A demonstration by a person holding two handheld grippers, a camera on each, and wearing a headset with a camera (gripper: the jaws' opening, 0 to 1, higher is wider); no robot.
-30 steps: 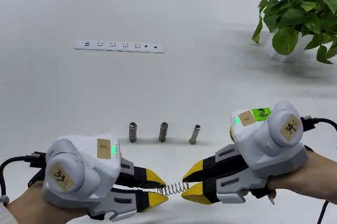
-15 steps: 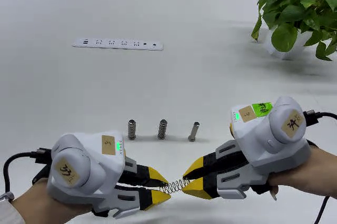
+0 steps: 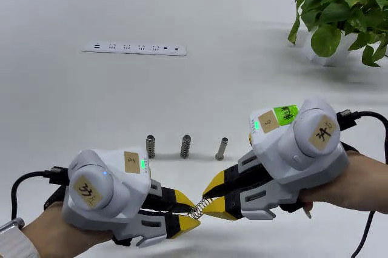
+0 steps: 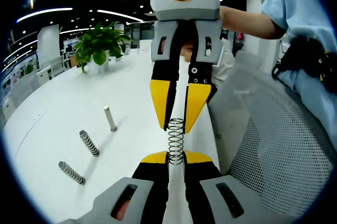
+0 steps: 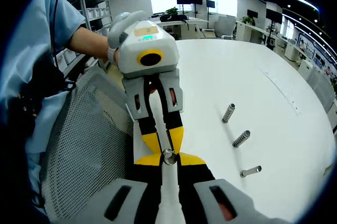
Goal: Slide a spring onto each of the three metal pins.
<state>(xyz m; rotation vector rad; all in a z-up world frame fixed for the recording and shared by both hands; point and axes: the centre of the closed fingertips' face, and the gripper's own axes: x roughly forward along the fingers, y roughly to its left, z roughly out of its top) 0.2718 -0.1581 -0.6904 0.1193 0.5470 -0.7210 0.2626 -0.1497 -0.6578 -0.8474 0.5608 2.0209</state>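
Spring: the spring [image 3: 199, 208] is off the table, caught between the two sets of yellow tips just in front of me; its long axis runs side to side, with the right end a touch higher
Left gripper: the left gripper [image 3: 189, 212] has its jaws pinched onto the spring's left end; in the left gripper view the spring [image 4: 176, 140] runs straight away from that gripper's tips [image 4: 176, 158]
Right gripper: the right gripper [image 3: 209, 200] faces the left one tip to tip, jaws closed on the spring's other end; in the right gripper view I look down the open coil [image 5: 169, 156] seated between its tips [image 5: 168, 160]
Gap: only the few coils on show separate one gripper's tips from the other's
Writing: each housing carries tan stickers with handwritten marks, and the right one also a green sticker; I cannot read any of them; a green light glows on each housing
Pins: beyond the grippers three pins stand in a row across the table; the left pin [image 3: 150, 147] and the middle pin [image 3: 186, 146] each wear a coil, and the bare pin [image 3: 222, 148] stands on the right, nearest the right gripper
Table: white table [image 3: 242, 88], the pins well apart from the held spring
Further back: a white power strip [image 3: 134, 48] lies flat with its long side across the view
Far right: a leafy potted plant [image 3: 342, 3] stands at the table's corner
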